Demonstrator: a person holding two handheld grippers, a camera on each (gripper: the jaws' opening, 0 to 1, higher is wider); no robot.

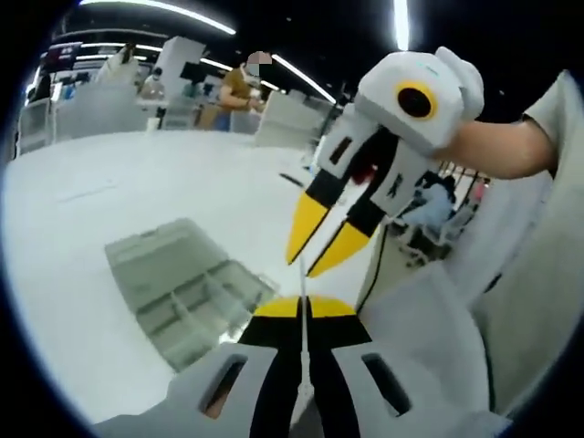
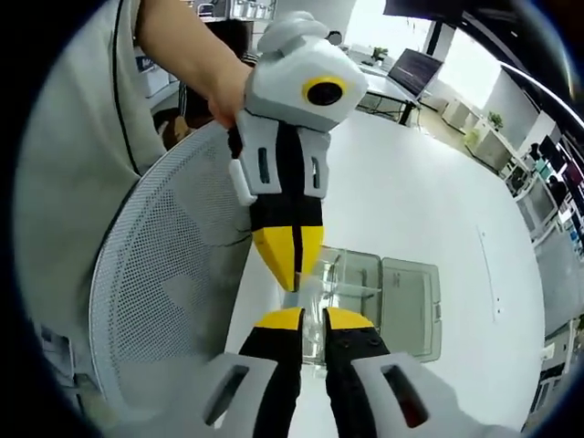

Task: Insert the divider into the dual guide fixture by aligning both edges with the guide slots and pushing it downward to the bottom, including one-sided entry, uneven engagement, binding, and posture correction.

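My left claw (image 1: 304, 306) was clenched on the thin clear divider (image 1: 299, 281). I saw the divider from its edge, as a pale line sticking up past the claw tips. My right claw (image 2: 315, 318) was let go, with its tips apart, nose to nose with the left claw and just above the divider's top edge. The clear fixture (image 2: 383, 297) sat on the white counter (image 2: 429, 201), down below and past both claws, well apart from the divider.

I think the divider had not gone into the slots yet. To do it well, I should hold it straight up and set both side edges over the two slots at once. Then I should push down slowly, and level it if one side stuck.

I could not read any words or labels.
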